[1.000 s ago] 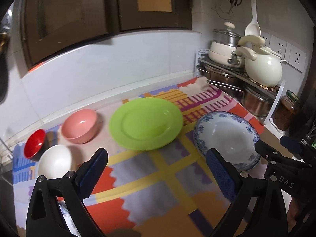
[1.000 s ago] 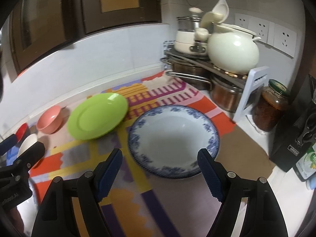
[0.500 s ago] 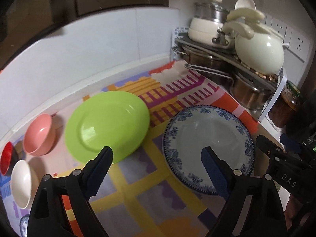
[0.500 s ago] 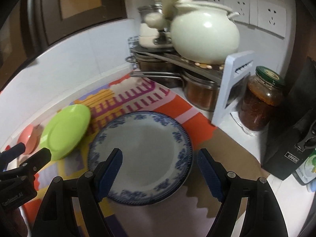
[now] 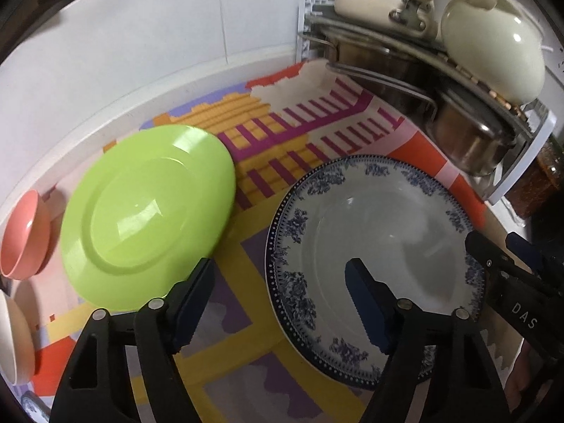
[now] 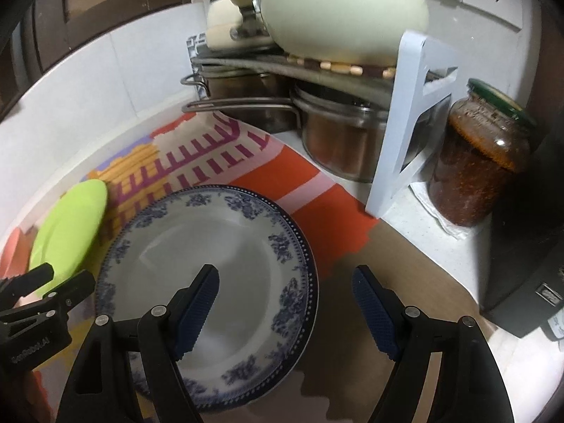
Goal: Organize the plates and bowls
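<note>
**Two grippers over the blue and white plate**

A blue and white plate lies flat on a bright patterned mat on the counter. Just left of it sits a green plate. They are close, but I cannot tell if their rims touch. Left of the green plate is a pink bowl. A pale bowl shows at the near left edge.

The left gripper hangs over the left side of the blue and white plate. Its fingers are partly open and closing. The plate's left rim shows between them, but they do not press on it. They hold nothing.

The right gripper hangs over the right rim of the same plate. Its fingers are wide open and hold nothing. One is over the plate and the other is over the bare counter.

At the far right, a rack holds steel pots below and a cream pot on top. A jar with a green lid stands right of the rack.
</note>
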`<state>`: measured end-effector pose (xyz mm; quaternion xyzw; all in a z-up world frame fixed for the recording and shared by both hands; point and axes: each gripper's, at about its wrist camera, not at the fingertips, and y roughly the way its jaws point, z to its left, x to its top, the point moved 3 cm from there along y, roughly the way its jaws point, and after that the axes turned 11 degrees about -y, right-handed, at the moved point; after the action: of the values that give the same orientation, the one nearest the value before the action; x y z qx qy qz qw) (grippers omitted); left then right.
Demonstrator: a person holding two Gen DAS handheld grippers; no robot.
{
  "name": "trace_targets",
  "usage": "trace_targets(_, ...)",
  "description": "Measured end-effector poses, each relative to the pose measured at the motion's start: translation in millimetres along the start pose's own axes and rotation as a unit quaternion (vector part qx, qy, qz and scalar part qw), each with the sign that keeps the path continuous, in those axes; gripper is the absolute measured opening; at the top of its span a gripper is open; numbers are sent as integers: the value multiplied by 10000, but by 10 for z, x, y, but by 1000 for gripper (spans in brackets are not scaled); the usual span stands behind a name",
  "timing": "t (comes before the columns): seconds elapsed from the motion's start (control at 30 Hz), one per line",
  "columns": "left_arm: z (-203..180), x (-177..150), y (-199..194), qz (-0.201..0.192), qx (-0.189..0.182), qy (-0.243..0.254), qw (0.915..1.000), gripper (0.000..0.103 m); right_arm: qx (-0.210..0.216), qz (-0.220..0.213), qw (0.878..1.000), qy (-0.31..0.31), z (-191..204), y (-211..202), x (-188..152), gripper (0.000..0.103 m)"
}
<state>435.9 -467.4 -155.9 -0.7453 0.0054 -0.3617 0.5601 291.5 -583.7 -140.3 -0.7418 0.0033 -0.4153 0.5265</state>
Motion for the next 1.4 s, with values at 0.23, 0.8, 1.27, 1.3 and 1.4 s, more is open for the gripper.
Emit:
trace_targets(0.23, -7, 36, 187, 144, -17, -38, 9999, 64, 69, 174, 9998, 20, -21, 244, -8, 73)
trace_targets(0.8, -51, 57, 373, 342, -82, 50, 9994, 39, 247, 418, 9988, 34, -64, 507, -17, 52)
trace_targets(1.27, -44, 55, 345, 230, 42, 117, 9997, 35, 188, 492, 9985, -130, -64, 504, -1, 39)
trace_targets(1.3, -43, 53, 336, 221, 50, 117, 9997, 35, 191, 494, 9985, -137, -61, 499, -4, 39)
trace_targets(1.4, -32, 46, 291, 184, 35, 106, 9998, 35, 191, 498, 9985, -140, -52, 470, -17, 39)
